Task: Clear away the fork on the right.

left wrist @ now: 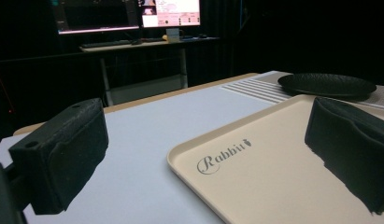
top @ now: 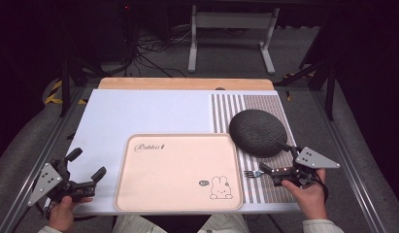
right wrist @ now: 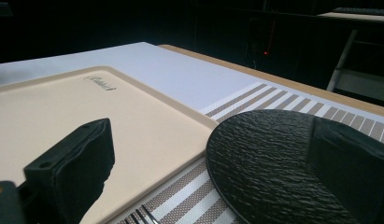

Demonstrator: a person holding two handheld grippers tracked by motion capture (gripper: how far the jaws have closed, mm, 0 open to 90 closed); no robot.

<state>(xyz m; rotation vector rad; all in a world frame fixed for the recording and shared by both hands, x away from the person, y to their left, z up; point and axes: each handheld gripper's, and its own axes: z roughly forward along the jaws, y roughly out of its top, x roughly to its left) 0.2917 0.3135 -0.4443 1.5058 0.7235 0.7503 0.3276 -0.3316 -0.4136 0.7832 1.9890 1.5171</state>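
A beige tray (top: 177, 145) printed with a rabbit and the word "Rabbit" lies at the table's front middle. To its right a dark textured plate (top: 257, 132) rests on a striped placemat (top: 226, 109). A fork (top: 252, 173) lies on the mat just right of the tray, tines pointing left. My right gripper (top: 274, 156) hovers over the fork's handle end, open, one jaw by the plate's rim. In the right gripper view the fork (right wrist: 144, 216) tines peek out low between the wide jaws. My left gripper (top: 86, 164) stands open left of the tray, holding nothing.
A white mat (top: 148, 111) covers the table's left and middle, with a wooden edge (top: 187, 83) at the back. Desk legs and cables stand on the floor beyond. Monitors (left wrist: 171, 11) glow on a far desk in the left gripper view.
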